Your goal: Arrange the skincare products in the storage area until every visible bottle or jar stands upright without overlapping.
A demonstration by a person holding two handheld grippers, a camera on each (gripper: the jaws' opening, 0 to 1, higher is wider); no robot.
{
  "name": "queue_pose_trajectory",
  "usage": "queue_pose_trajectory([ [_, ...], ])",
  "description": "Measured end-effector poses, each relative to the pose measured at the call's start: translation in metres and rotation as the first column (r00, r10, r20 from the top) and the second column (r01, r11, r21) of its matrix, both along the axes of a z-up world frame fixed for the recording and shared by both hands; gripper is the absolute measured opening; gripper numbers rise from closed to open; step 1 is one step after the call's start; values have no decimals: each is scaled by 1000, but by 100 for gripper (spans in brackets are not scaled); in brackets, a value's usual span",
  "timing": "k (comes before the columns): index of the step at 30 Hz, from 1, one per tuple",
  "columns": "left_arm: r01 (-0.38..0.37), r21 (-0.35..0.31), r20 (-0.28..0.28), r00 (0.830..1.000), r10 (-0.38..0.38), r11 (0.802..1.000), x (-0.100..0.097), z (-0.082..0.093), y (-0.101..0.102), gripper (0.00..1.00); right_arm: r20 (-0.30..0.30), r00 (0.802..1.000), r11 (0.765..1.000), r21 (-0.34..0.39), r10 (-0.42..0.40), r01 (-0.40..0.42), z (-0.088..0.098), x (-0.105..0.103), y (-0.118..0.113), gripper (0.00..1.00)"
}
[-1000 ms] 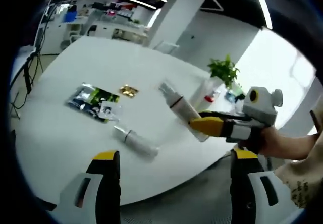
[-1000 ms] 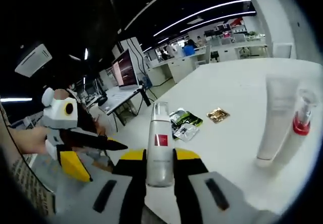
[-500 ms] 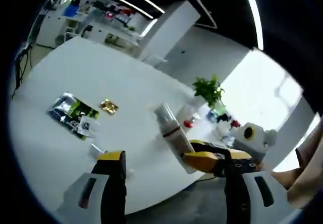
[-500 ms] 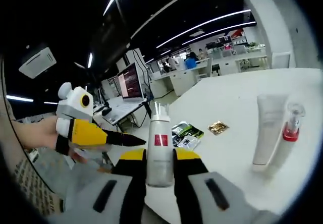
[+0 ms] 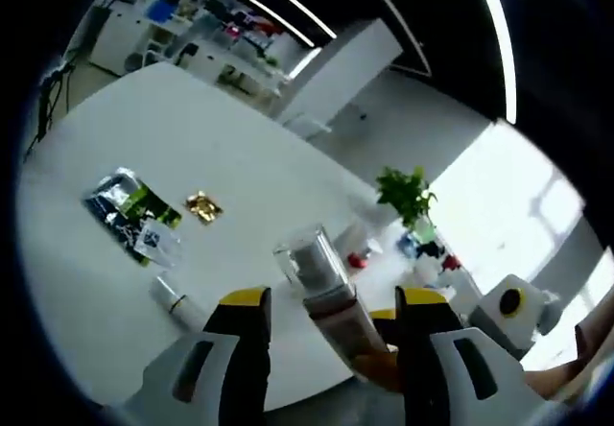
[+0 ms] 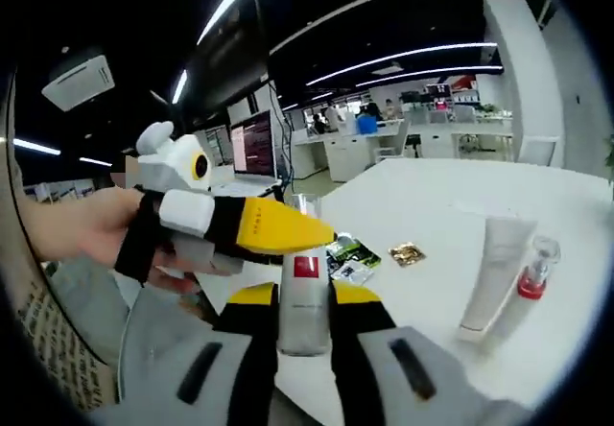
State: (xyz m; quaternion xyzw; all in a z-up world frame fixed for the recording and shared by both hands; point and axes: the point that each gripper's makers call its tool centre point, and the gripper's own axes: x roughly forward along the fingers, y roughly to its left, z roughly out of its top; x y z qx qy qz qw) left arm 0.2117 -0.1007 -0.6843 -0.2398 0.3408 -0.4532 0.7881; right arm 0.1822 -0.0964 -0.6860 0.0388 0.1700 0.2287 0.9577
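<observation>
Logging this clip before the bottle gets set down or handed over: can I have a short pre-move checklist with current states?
1. Right claw grips the red-labelled bottle: ok, jaws shut on it.
2. Bottle held roughly upright: ok in the right gripper view.
3. Left claw open around the bottle: ok, jaws stand either side, apart from it.
4. White tube and red-collared pump bottle standing on the table: ok.
5. All products upright: not ok, a small bottle lies on its side.
6. Bottle cap seated: cannot tell.

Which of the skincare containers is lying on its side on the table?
The small white tube near the foil packets lies flat. The tall white tube and red-capped bottle stand upright.
</observation>
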Motion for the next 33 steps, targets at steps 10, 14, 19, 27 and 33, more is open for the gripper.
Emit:
queue_pose_trajectory([
  [10, -4, 14, -3, 1000, 4, 1000, -3, -2, -5, 38, 10, 1000, 998, -60, 26, -26, -2, -7, 5, 19],
  [14, -10, 58, 25, 1000, 8, 998, -3, -7, -2, 32, 7, 1000, 998, -59, 29, -28, -3, -8, 7, 19],
  [19, -8, 59, 1, 1000, 7, 998, -4, -9, -3, 31, 8, 999, 997, -73, 31, -30, -4, -9, 6, 19],
  [27, 13, -4, -32, 999, -13, 1000, -7, 1, -13, 22, 6, 1000, 998, -67, 23, -22, -5, -11, -1, 20],
  [33, 76, 11, 26, 997, -77, 997, -16, 6, -20, 19, -9, 999, 997, -65, 39, -39, -9, -15, -4, 20],
])
